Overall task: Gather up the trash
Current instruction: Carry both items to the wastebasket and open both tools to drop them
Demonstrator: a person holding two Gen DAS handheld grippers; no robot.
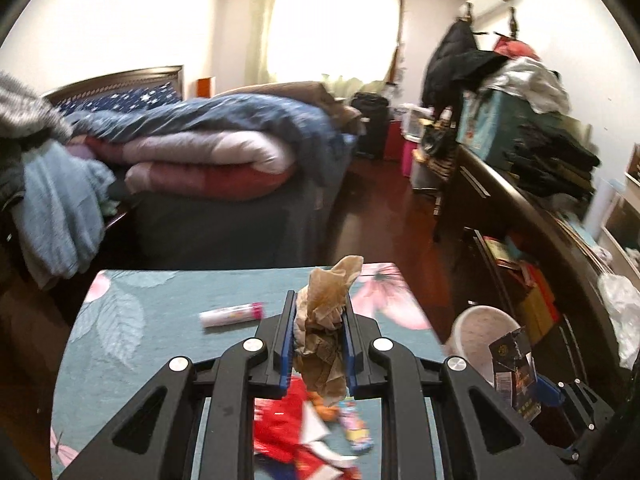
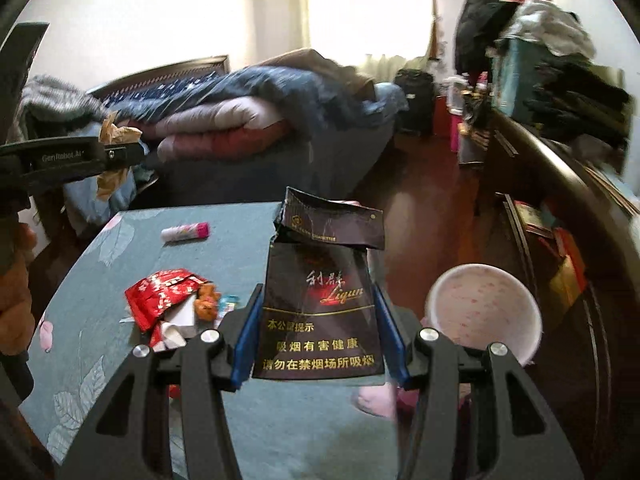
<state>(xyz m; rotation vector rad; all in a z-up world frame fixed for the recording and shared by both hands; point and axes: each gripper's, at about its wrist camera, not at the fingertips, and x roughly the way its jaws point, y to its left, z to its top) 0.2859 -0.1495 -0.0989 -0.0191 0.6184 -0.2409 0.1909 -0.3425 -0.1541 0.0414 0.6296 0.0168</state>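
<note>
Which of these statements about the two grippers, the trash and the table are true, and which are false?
1. The left gripper is shut on crumpled brown paper. True.
2. The right gripper is open. False: it grips a dark cigarette pack.
3. A red wrapper lies on the table. True.
4. The bin stands on the table. False: it stands beside it, on the floor.
</note>
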